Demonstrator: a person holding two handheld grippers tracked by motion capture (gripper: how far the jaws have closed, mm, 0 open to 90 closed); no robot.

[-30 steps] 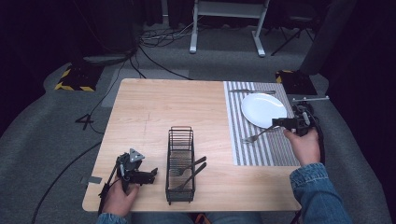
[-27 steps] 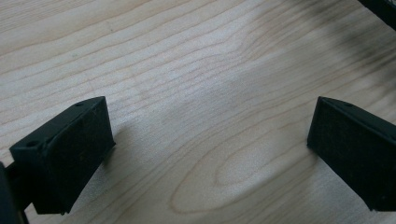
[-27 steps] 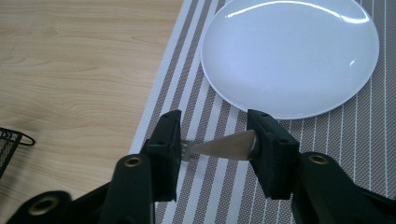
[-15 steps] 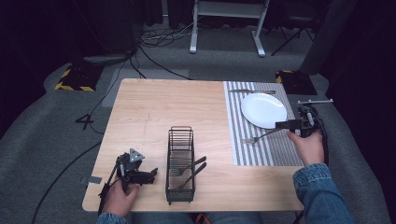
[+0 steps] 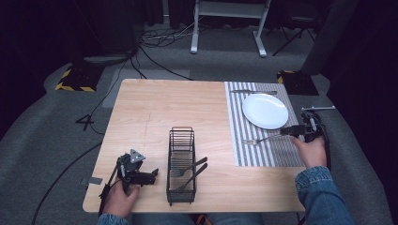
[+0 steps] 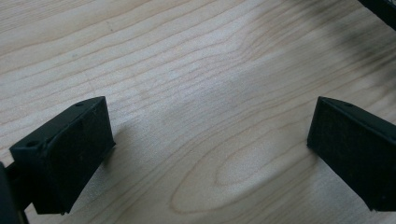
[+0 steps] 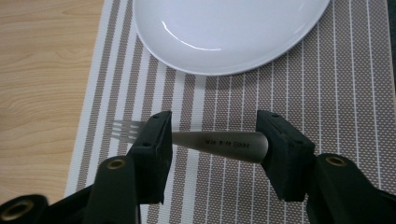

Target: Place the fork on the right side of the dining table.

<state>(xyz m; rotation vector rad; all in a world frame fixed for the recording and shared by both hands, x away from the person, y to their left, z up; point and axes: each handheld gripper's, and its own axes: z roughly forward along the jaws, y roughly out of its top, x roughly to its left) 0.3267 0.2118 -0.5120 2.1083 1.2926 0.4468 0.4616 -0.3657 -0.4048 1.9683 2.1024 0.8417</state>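
At right of frame, the right gripper (image 5: 293, 131) clamps a fork (image 7: 196, 138) over the striped placemat (image 5: 263, 152) below the plate (image 5: 264, 110), apparently ready to set it down; left gripper (image 5: 149, 176) rests apart on the surface (image 5: 155, 108)

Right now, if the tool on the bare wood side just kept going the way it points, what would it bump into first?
Probably the black wire rack: the left tool, jaws open, points toward it across bare table. Depth is uncertain.
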